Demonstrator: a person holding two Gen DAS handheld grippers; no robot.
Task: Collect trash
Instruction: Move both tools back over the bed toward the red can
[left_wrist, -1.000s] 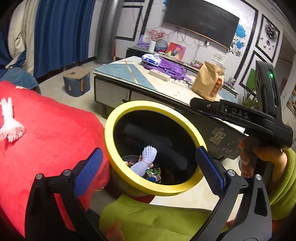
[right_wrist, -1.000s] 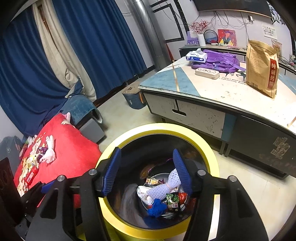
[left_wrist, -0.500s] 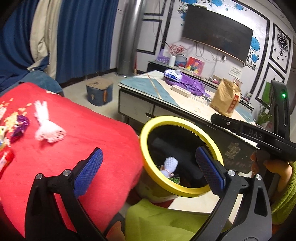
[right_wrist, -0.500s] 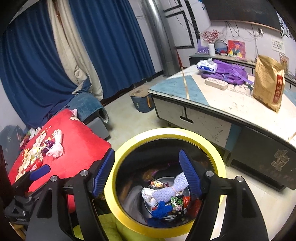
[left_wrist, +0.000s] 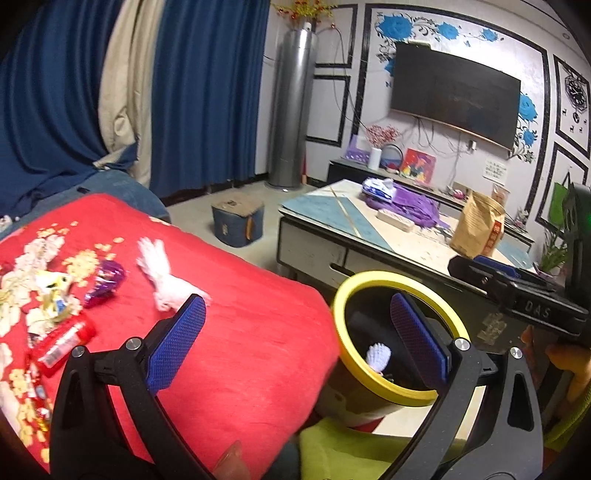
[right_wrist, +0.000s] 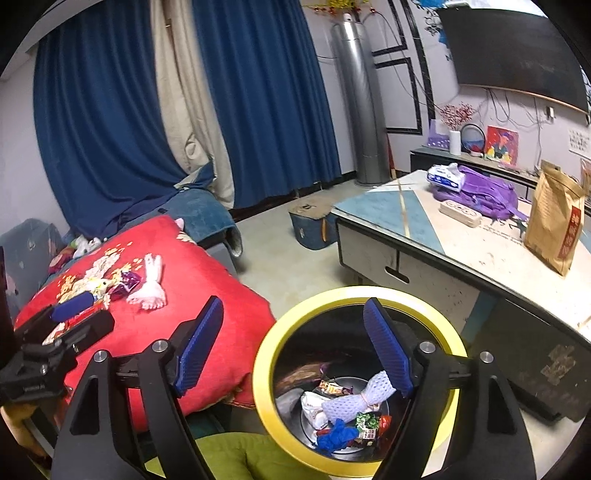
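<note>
Here, our right gripper (right_wrist: 293, 343) opening over the bin (right_wrist: 266, 387), nothing between, left gripper (left_wrist: 295, 339) wide and empty, bin floor half hidden.

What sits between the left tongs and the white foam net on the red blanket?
Nothing visible: the left tongs are open and empty, and only bare red blanket lies before the white foam net sleeve. The purple wrapper lies beside it.

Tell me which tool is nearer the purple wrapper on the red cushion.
Left. The left tool hangs over the red cushion, close by the purple wrapper. The right tool, empty with jaws opening, is off to the side above the yellow-rimmed bin.
</note>
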